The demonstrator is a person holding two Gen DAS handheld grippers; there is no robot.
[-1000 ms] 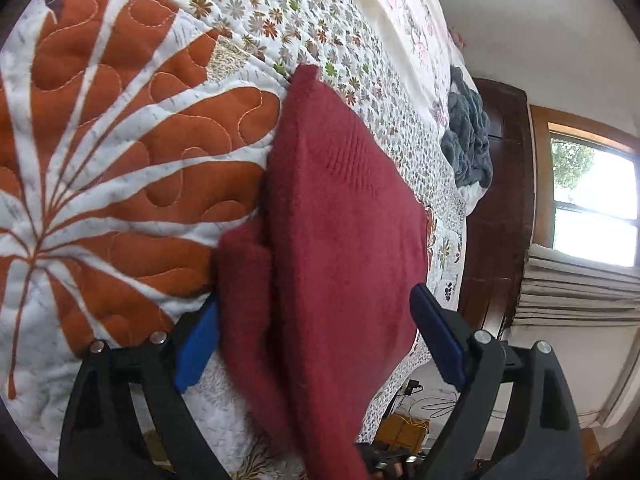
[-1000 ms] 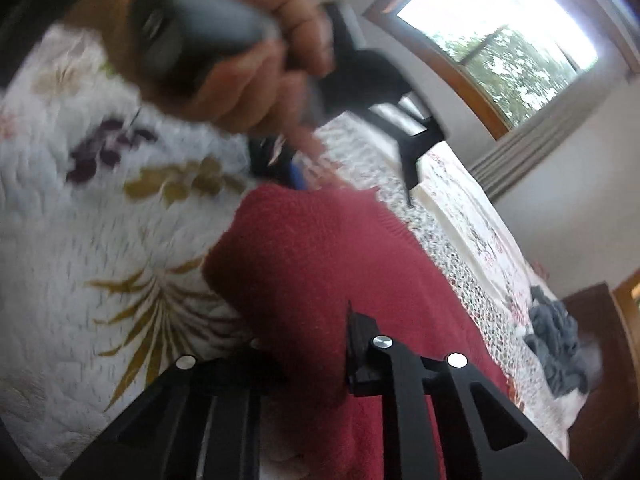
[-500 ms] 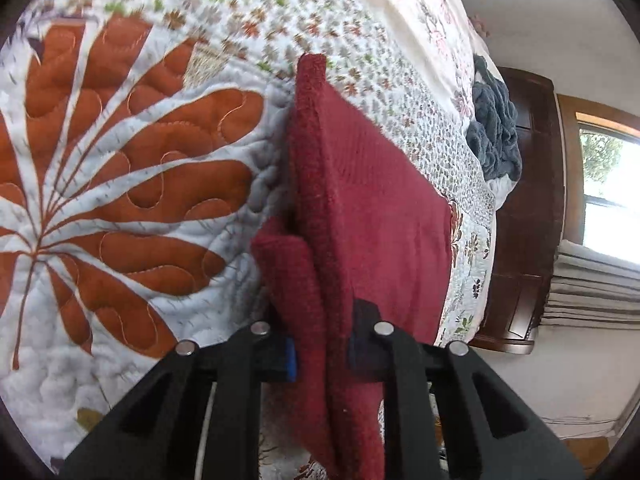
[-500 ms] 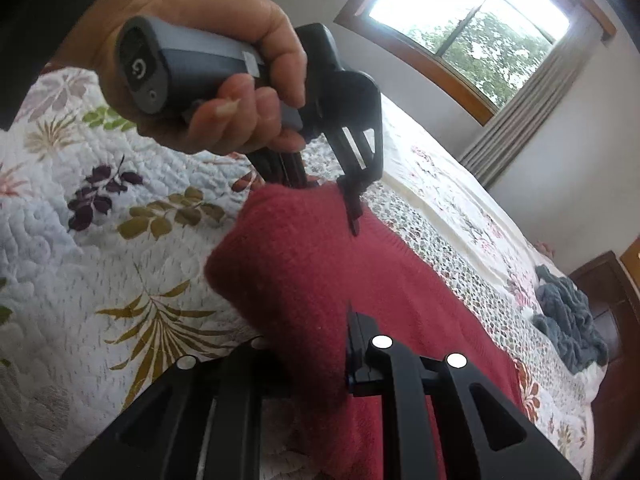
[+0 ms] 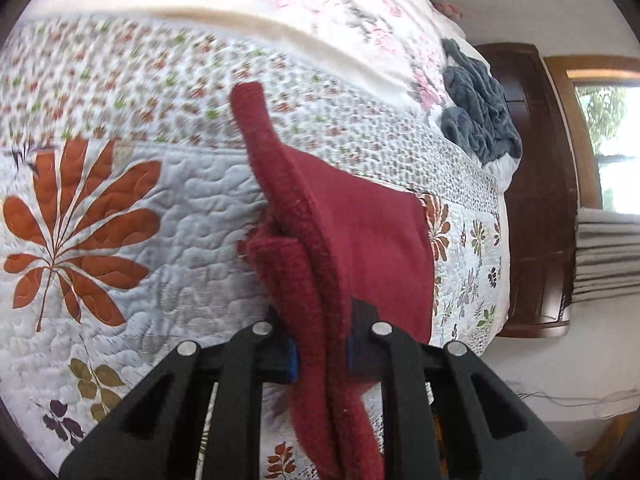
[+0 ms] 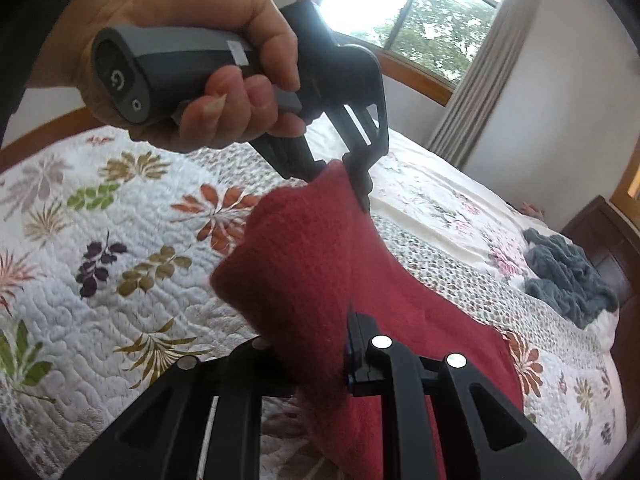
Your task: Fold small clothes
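A dark red knitted garment (image 5: 360, 224) lies partly on the quilted bed, its near edge lifted. My left gripper (image 5: 319, 354) is shut on a doubled edge of it, the cloth bunched between the blue pads. In the right wrist view my right gripper (image 6: 320, 364) is shut on another corner of the red garment (image 6: 304, 264), which rises to the left gripper (image 6: 352, 168) held by a hand (image 6: 192, 60) above the bed. The cloth hangs taut between the two grips, with the rest trailing down to the quilt.
The bed carries a white quilt (image 5: 120, 208) with orange and green leaf prints. A crumpled grey-blue garment (image 5: 476, 116) lies near the dark wooden headboard (image 5: 536, 184). A window (image 6: 412, 20) with curtains stands behind the bed.
The left gripper went from open to shut on the garment's edge, then both grippers lifted the edge higher off the quilt.
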